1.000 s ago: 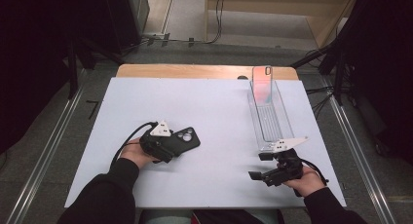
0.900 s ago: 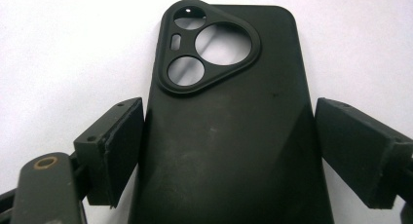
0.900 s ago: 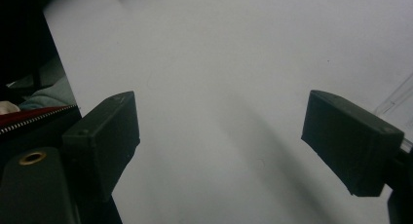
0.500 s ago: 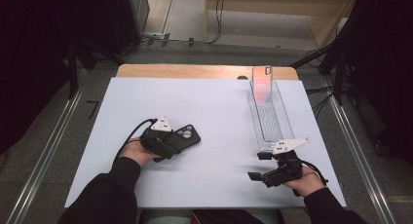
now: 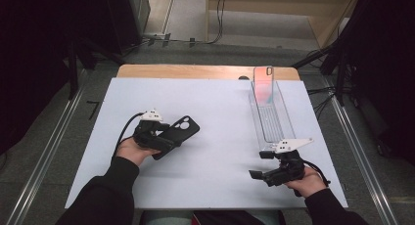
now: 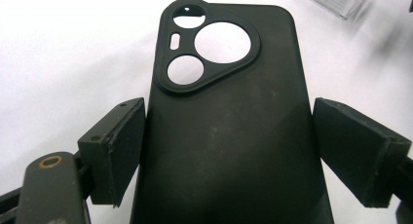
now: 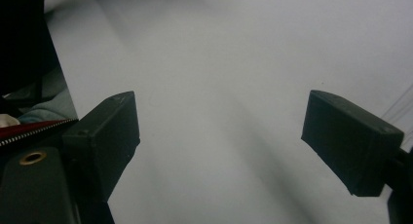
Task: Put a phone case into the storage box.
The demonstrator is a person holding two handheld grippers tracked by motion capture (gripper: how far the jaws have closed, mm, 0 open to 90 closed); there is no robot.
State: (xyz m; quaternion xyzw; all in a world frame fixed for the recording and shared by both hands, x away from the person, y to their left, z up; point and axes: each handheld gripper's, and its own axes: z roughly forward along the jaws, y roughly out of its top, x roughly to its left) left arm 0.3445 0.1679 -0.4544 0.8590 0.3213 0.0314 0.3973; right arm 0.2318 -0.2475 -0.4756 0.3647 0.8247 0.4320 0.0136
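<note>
A black phone case (image 5: 180, 131) with a large camera cut-out sits between the jaws of my left gripper (image 5: 166, 138) at the table's left. In the left gripper view the case (image 6: 229, 126) lies back-up, both pads against its long edges, and it hangs a little above the white table (image 5: 220, 112). My right gripper (image 5: 259, 165) hovers near the front right with its jaws pointing left. Its jaws stand open (image 7: 219, 131) over bare table with nothing between them.
A long clear plastic tray (image 5: 268, 118) lies at the right, running away from me. A pinkish phone case (image 5: 264, 82) leans upright at its far end. A wooden strip (image 5: 195, 71) edges the table's far side.
My left gripper has risen with the black phone case, which has come off the table. The right gripper has stayed where it was.
</note>
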